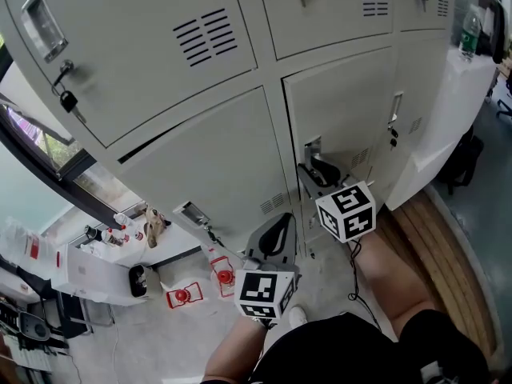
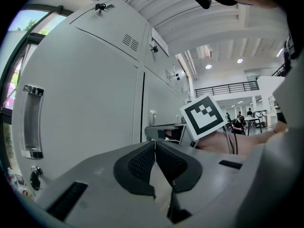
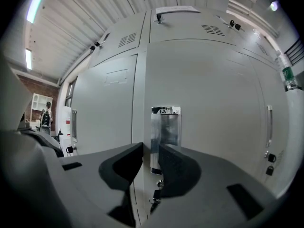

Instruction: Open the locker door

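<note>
The grey locker door [image 1: 344, 110] at the middle of the bottom row is closed, and its chrome recessed handle [image 1: 312, 149] sits at its left edge. My right gripper [image 1: 314, 169] is up against that handle. In the right gripper view the handle [image 3: 166, 127] stands straight ahead; its left edge lies in the gap between the jaws of the right gripper [image 3: 151, 151], which stand apart. A key [image 3: 156, 194] hangs below the handle. My left gripper [image 1: 278, 226] hangs lower, off the lockers, and is shut [image 2: 154, 146] on nothing.
More closed locker doors surround it; the neighbouring door [image 2: 76, 103] has its own handle [image 2: 32, 122]. A low white shelf with small bottles [image 1: 120, 230] and red items on the floor [image 1: 182, 296] lie at left. A wooden platform [image 1: 448, 254] runs along the right.
</note>
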Demonstrator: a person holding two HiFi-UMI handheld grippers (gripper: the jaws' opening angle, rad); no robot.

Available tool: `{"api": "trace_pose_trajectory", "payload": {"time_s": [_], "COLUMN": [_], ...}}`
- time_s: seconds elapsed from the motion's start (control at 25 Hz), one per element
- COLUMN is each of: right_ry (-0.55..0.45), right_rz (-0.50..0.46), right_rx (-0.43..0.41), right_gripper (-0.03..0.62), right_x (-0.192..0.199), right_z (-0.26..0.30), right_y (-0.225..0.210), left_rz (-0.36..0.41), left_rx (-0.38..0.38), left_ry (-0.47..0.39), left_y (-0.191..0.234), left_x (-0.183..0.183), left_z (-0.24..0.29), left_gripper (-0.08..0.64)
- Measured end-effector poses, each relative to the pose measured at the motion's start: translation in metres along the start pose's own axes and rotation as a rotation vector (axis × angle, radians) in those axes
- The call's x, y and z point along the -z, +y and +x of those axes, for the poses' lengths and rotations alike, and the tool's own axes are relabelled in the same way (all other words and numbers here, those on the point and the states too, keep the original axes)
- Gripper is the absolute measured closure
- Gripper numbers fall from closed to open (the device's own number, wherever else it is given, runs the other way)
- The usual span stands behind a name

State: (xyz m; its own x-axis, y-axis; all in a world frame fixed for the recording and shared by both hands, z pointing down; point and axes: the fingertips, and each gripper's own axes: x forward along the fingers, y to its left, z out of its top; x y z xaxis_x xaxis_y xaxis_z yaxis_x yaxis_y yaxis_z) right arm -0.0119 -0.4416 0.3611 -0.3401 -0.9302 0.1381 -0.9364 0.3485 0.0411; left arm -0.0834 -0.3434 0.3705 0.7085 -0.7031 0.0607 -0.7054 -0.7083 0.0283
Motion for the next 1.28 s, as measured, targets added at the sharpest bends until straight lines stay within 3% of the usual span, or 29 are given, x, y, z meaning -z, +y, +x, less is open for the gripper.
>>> {"api": "trace_pose_trajectory", "payload": {"time_s": [0.28, 0.84, 1.28], "right_ry": [-0.007, -0.014, -0.049], "right_rz": [0.002, -0.032, -0.033], "right_rx": [-0.063, -0.267, -0.375], "right_gripper": [0.436, 0.434, 0.430], "right_x": [0.003, 0.011, 0.018], "right_z": [-0.024, -0.086, -0.136], "right_y": [0.002, 0.000, -0.016], "left_rz": [-0.005, -0.043, -0.020], "left_rx": [-0.005, -0.036, -0.033], "left_ry": [-0.005, -0.020, -0.009], "left_y": [-0.018, -0.067, -0.107], "left_x": [-0.001, -0.001, -0.002], "left_z": [0.001, 0.014, 0.023], "left_gripper": [0.540, 0.540, 0.540]}}
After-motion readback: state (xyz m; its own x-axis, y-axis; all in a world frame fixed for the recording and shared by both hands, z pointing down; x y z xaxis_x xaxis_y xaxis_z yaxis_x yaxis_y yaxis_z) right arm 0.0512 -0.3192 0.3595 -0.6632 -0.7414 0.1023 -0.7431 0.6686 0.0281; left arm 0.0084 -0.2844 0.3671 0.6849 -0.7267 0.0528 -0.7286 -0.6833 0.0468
